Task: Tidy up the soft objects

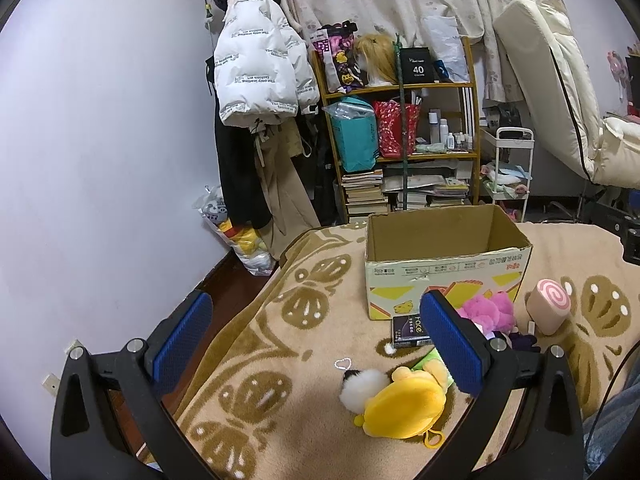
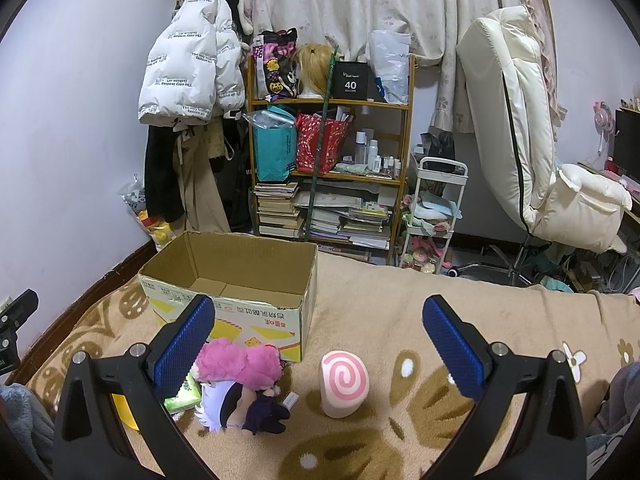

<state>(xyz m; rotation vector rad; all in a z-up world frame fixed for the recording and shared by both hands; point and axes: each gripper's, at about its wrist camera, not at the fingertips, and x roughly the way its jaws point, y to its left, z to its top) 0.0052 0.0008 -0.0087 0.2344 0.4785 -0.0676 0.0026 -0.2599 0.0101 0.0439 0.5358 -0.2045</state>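
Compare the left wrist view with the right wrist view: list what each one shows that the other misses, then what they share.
Only the left wrist view: the yellow plush, the white pompom beside it and the dark Face packet.

Only the right wrist view: the box's bare inside floor and the purple-clothed doll.

Both: the cardboard box, pink fluffy plush, pink swirl roll, and each view's own open gripper, left gripper, right gripper.

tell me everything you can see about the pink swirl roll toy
The swirl roll toy is a short, soft-looking cream cylinder whose flat end face shows a pink spiral inside a pink ring. It rests on the tan patterned blanket, face turned toward the cameras, in front of the cardboard box's corner. Nothing else touches it; both grippers are clear.
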